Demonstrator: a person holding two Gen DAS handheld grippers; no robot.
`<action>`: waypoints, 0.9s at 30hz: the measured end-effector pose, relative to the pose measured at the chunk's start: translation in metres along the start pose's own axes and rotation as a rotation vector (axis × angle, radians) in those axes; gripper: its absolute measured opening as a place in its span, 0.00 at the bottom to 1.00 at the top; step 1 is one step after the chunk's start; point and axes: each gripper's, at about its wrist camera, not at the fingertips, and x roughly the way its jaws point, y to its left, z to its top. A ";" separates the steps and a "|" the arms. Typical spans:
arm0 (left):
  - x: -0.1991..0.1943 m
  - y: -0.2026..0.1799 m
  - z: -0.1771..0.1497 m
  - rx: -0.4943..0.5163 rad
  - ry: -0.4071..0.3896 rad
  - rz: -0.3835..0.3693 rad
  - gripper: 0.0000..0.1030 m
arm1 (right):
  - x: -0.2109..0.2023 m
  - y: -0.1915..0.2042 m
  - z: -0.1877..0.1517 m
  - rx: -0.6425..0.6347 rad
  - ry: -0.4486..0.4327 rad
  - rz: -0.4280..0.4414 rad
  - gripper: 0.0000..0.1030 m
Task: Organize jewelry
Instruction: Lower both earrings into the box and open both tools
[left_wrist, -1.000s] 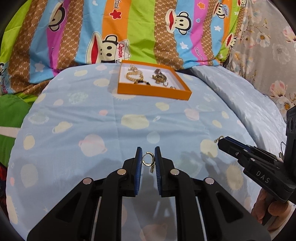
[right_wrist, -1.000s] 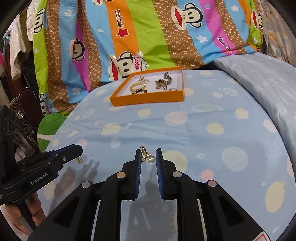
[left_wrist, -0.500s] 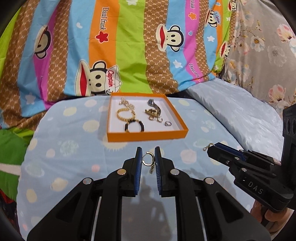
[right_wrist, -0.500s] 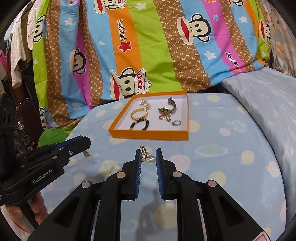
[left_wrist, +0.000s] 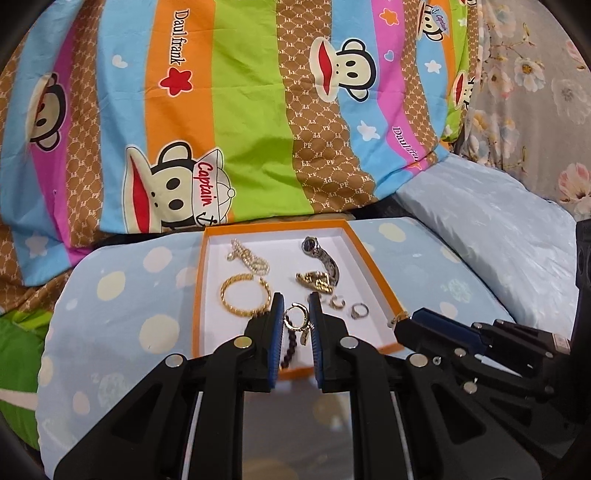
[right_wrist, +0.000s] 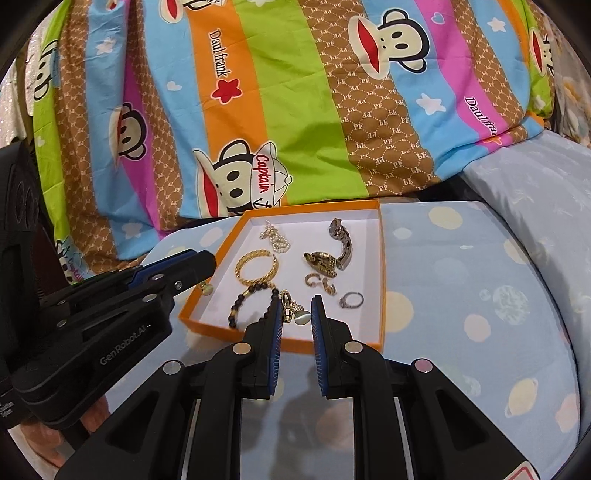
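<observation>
The gold hoop earring (left_wrist: 295, 316) hangs pinched between the blue pads of the left hand-held gripper (left_wrist: 295, 325), clenched on it over the near part of the orange box (left_wrist: 373, 258), and a second gold earring with a pale round stone (right_wrist: 293, 310) is grasped the same way by the right hand-held gripper (right_wrist: 295, 314), also clenched, over the near edge of the same box. Both earrings look very light, stiff and smooth, so I judge them apt to slip or swing; the hold is best kept on the flat of the hoop or the metal body, not on the dangling charm or stone, which turn freely. Once let go they will probably drop and bounce little on the white lining. The box lies on a bed with a pale blue dotted sheet (left_wrist: 122, 314), a soft base that may tip under pressure. Inside it lie a gold chain bracelet (left_wrist: 243, 295) at the left, a dark bead bracelet (right_wrist: 247, 299) near the front, a pearly chain (left_wrist: 247, 258) at the far left, a watch (left_wrist: 321, 258) and a gold clump (left_wrist: 314, 280) at the far right, and small rings (left_wrist: 359, 309) to the right. These crowd the lining, so the clear spots are few, mostly the near right corner. A striped monkey-print quilt (left_wrist: 240, 110) rises behind, well apart.
</observation>
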 end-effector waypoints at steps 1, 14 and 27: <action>0.006 0.000 0.003 0.003 0.003 0.001 0.13 | 0.005 -0.002 0.002 0.001 0.001 -0.001 0.15; 0.073 0.017 0.022 -0.063 0.042 0.001 0.12 | 0.061 -0.007 0.016 -0.018 0.052 0.007 0.15; 0.108 0.031 0.013 -0.127 0.101 -0.024 0.16 | 0.091 -0.011 0.008 -0.014 0.108 0.016 0.16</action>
